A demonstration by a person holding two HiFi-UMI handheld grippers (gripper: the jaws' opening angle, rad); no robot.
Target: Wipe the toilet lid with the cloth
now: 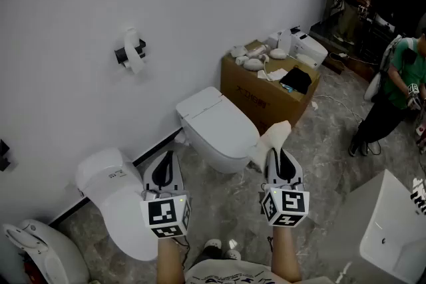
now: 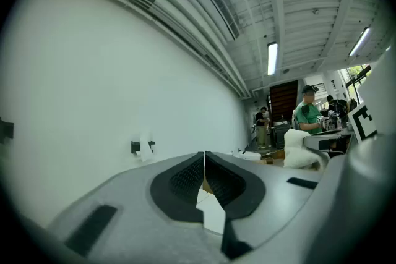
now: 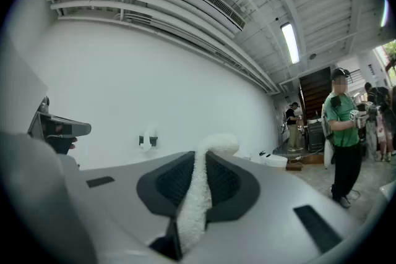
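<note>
Now, right claw [image 3: 202, 161]: pressed shut on the white cloth [image 3: 197, 195], which runs as a narrow strip down between the two black pads.
Cloth's free end: curls over just above the jaw tips in the right gripper view; in the head view it sticks out ahead of the claw, at the near right edge of the middle toilet.
Toilet lid [image 1: 214, 118]: closed and white, beyond and to the left of the cloth; whether the cloth touches the toilet cannot be told.
Left claw [image 2: 204, 161]: pads pressed together, nothing between them; it is held level beside the right one, between the middle toilet and a second toilet [image 1: 118, 199] at the left.
Head view only: the lid itself, a cardboard box [image 1: 256, 93] with small white parts on top, and a white basin [image 1: 393, 236] at lower right.
Gripper views only: the pad faces and the ceiling strip lights [image 2: 272, 57].
Left gripper view: shows the cloth from the side as a white lump at its right.
Wall: a toilet roll holder [image 1: 131, 52] hangs on it.
Bystander: a person in a green shirt [image 3: 339, 127] stands well apart at the right.
</note>
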